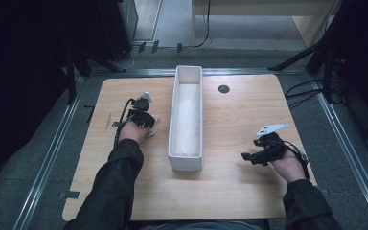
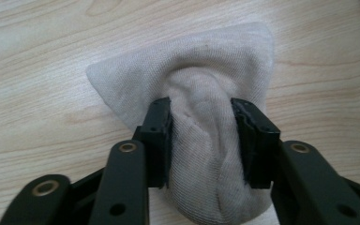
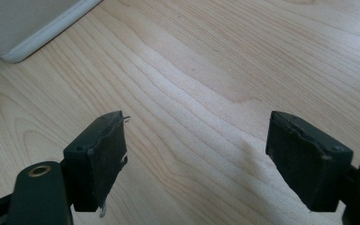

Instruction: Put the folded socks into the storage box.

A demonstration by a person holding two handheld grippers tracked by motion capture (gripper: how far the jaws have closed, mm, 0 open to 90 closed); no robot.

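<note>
No readable text, labels, brands, numbers or signs anywhere: none on the light wooden surface (image 1: 230,182), none on the long white rectangular bin (image 1: 186,160), none on the beige knitted cloth (image 2: 206,93).

Left tongs (image 1: 146,125) on a pale cloth (image 1: 153,127) (beside the long white bin (image 1: 186,143)) on the table (image 1: 230,182).

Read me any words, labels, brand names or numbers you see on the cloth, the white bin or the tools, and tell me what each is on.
None: no readable text anywhere.
The beige cloth, pinched by the left tool, is plain knit with no tag showing.
The white bin has bare walls.
The right tool, open over the wooden table, has unmarked black pads.
</note>
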